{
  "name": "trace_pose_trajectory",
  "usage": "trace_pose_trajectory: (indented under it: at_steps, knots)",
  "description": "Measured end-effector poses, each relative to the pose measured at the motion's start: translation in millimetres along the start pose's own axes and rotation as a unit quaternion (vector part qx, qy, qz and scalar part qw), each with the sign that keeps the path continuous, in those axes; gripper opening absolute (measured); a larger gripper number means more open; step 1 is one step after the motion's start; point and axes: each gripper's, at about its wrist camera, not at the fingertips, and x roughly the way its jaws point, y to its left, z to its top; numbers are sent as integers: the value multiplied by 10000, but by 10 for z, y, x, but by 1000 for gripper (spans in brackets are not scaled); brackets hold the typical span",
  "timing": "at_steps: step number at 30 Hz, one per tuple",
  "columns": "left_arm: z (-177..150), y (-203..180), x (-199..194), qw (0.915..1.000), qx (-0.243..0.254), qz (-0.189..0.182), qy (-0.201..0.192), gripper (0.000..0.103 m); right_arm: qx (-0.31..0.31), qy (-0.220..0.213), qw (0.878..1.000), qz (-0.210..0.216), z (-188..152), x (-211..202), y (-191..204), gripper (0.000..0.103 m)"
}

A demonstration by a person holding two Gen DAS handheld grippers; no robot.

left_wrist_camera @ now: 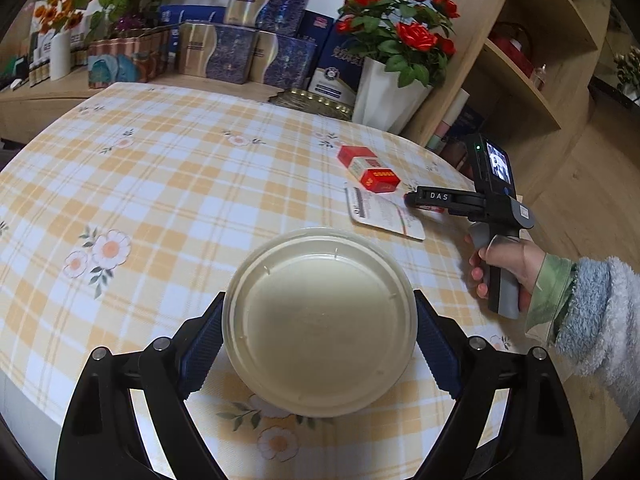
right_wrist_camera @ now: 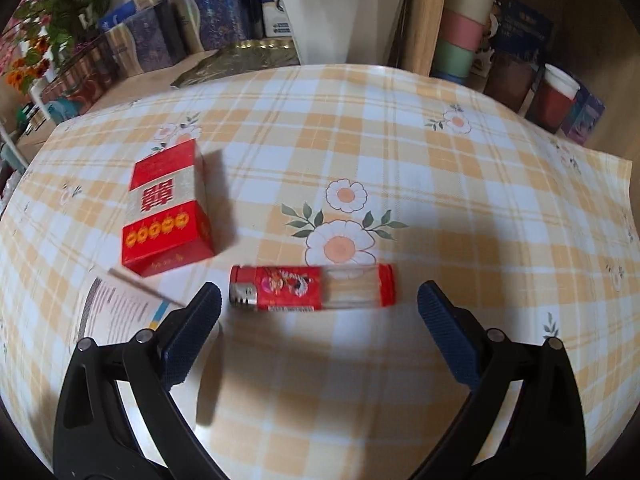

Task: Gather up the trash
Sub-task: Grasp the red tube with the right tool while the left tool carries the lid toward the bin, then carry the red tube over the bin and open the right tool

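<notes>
Between the fingers of the left claw [left_wrist_camera: 320, 344] sits a pale round bowl [left_wrist_camera: 320, 320], pinched on both sides by the blue pads and held just above the checked tabletop [left_wrist_camera: 160, 168]; it looks empty and serves, I judge, as the place for the trash.

Just ahead of the right claw [right_wrist_camera: 319, 334], whose fingers are spread wide and hold nothing, a red lighter [right_wrist_camera: 312, 289] lies flat on the tabletop. Its long axis runs crosswise to the claw, metal head toward the left finger, red base toward the right. The left pad [right_wrist_camera: 192, 332] hangs above the corner of a printed card [right_wrist_camera: 120, 312].

Beyond the lighter and to the left rests a red cigarette box [right_wrist_camera: 168, 208], lengthwise away from the claw, partly over the card.

The risk, as I judge it: closing along the lighter's length gives a poor grip on its small ends, so it may squirt out or spin. The left finger could also catch the card and drag the box. The smooth bowl could slip if the squeeze eases.
</notes>
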Motion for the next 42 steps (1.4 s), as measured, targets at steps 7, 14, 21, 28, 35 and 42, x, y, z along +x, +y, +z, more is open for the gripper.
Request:
trace_pose_trajectory:
  at_steps: [7,14,21,28,35,42]
  knots:
    - [-51,97,-66,9999,-137,58,-10,85,15,19,10000,-32,14,30,44,83]
    - [-57,35,-126,9999,-89,-22,-43,85,-297,-237,9989,287,-268,-320,148,83]
    - [-113,-111,-300,9998,111,-119,-100,85,-61,-537,9947,874,-792,-985,43,83]
    - [-300,-253,-505,9994,293,-200,-22,85,156,-815,9902,1120,-1394,-1605,-54,83]
    - [-493,-372,-829,9986,443,-253,-116,85,229,-840,9894,1163,-1991,-1988,-33,83]
    - [-690,-453,-1129,9979,510,-287,-259,85,-42,-736,9908,1137,-2577,-2199,149,83]
